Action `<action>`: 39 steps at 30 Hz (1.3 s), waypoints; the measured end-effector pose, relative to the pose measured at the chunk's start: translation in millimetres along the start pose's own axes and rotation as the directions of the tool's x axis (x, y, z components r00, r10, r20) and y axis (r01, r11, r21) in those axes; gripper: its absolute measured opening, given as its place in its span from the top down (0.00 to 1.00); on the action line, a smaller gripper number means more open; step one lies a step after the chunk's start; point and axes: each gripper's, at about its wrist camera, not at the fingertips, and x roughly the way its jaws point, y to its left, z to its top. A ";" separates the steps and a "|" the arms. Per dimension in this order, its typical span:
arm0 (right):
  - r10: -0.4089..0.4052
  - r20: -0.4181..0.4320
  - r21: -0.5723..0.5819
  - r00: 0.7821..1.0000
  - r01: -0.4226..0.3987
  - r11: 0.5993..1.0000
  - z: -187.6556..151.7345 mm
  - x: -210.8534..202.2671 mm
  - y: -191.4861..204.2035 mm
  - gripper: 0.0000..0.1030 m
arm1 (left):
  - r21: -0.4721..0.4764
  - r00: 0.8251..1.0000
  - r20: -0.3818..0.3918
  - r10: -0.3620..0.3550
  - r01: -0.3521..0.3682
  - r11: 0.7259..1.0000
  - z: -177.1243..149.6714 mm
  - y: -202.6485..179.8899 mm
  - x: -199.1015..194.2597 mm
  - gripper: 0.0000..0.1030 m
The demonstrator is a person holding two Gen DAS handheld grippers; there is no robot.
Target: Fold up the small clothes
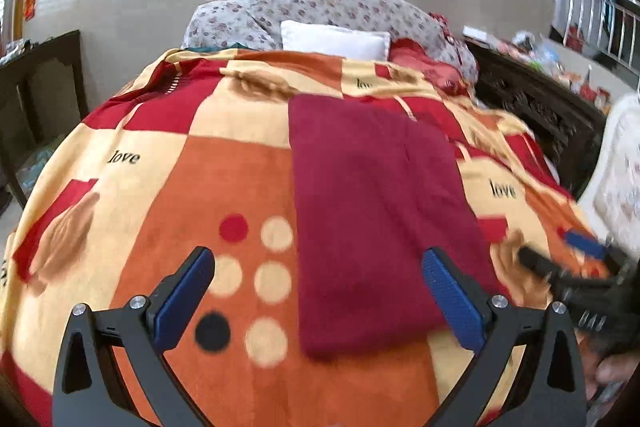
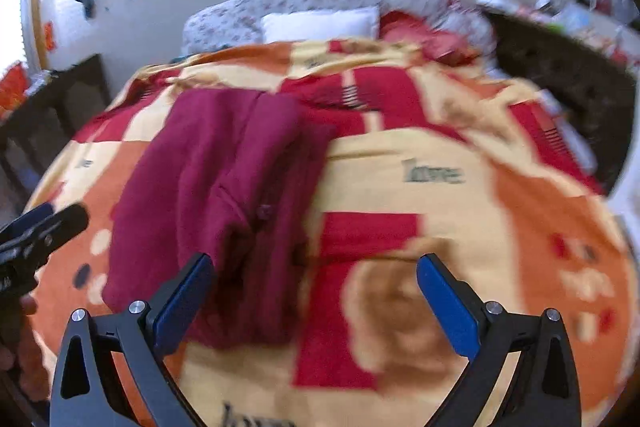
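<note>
Covering the bed, a patchwork blanket (image 1: 224, 187) in orange, cream and red carries the folded maroon garment (image 1: 372, 211) lying flat at its middle, while the left gripper (image 1: 320, 291) at six o'clock and the right gripper (image 2: 316, 291) both gape wide, holding nothing.
</note>
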 end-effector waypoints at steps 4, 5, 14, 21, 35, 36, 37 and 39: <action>-0.084 -0.001 0.019 0.996 0.084 0.996 -19.3 -23.5 -16.7 0.00 | 0.062 0.999 -0.005 0.044 -0.043 0.997 -21.3 -10.0 -11.9 0.00; -0.085 -0.005 0.025 0.996 0.086 0.996 -27.1 -27.5 -21.9 0.00 | 0.062 0.999 -0.008 0.041 -0.040 0.997 -26.2 -10.0 -13.8 0.00; -0.081 -0.012 0.011 0.997 0.081 0.997 -60.8 -26.2 -29.6 0.08 | 0.035 0.997 -0.079 0.012 -0.009 0.999 -49.4 -9.3 8.6 0.00; -0.082 -0.039 0.001 0.996 0.082 0.997 -68.0 -5.6 -28.9 0.08 | 0.040 0.999 -0.040 0.012 -0.010 0.999 -57.0 -10.5 10.8 0.00; -0.122 -0.070 -0.052 0.990 0.118 0.992 -80.7 6.2 -18.1 0.05 | 0.098 0.996 -0.087 0.016 -0.007 0.995 -66.5 -24.3 22.3 0.00; -0.122 -0.069 -0.050 0.990 0.119 0.992 -81.0 5.7 -18.5 0.05 | 0.097 0.996 -0.088 0.019 -0.010 0.995 -66.8 -24.7 22.3 0.00; -0.124 -0.067 -0.047 0.990 0.121 0.991 -81.4 5.2 -18.9 0.05 | 0.094 0.996 -0.090 0.023 -0.014 0.995 -67.2 -24.5 22.5 0.00; -0.121 -0.067 -0.049 0.990 0.118 0.992 -81.1 5.7 -19.2 0.04 | 0.090 0.995 -0.091 0.036 -0.028 0.996 -67.9 -24.8 21.8 0.00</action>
